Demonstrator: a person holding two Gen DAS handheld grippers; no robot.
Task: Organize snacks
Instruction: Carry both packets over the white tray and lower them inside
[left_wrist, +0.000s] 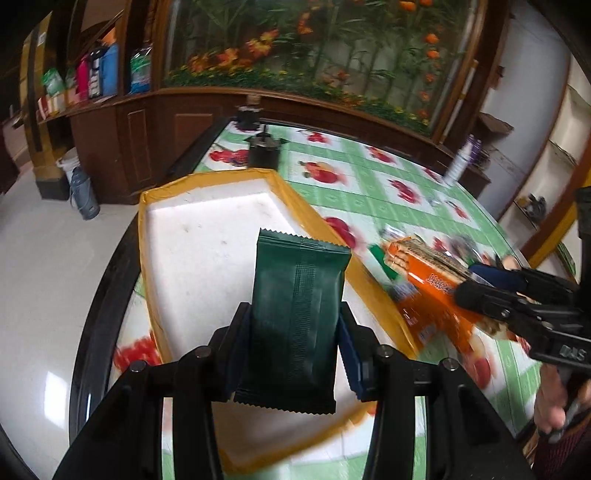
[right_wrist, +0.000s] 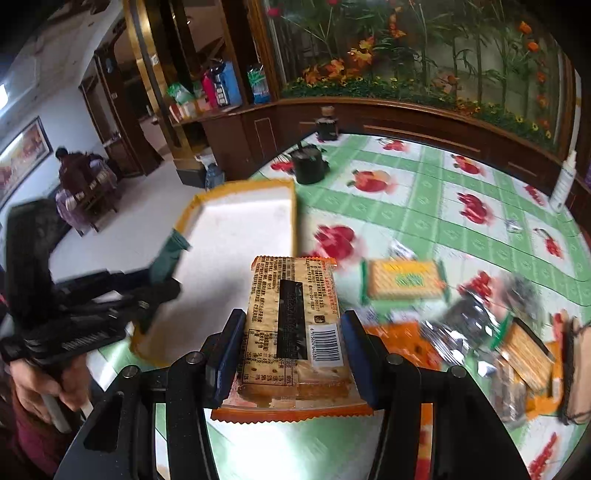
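My left gripper (left_wrist: 293, 332) is shut on a dark green snack packet (left_wrist: 295, 317) and holds it above the white tray with yellow taped rim (left_wrist: 207, 221). My right gripper (right_wrist: 293, 336) is shut on an orange cracker packet (right_wrist: 293, 325) beside the tray's right edge (right_wrist: 295, 210). The left wrist view shows the right gripper (left_wrist: 480, 291) with the orange packet (left_wrist: 424, 284) at the right. The right wrist view shows the left gripper (right_wrist: 162, 280) with the green packet (right_wrist: 168, 254) at the tray's left edge.
Several loose snack packets (right_wrist: 406, 280) lie on the fruit-patterned tablecloth (right_wrist: 424, 199) right of the tray. Two dark pots (right_wrist: 308, 164) stand at the table's far side, a white bottle (right_wrist: 563, 181) at the far right. A wooden cabinet is behind the table.
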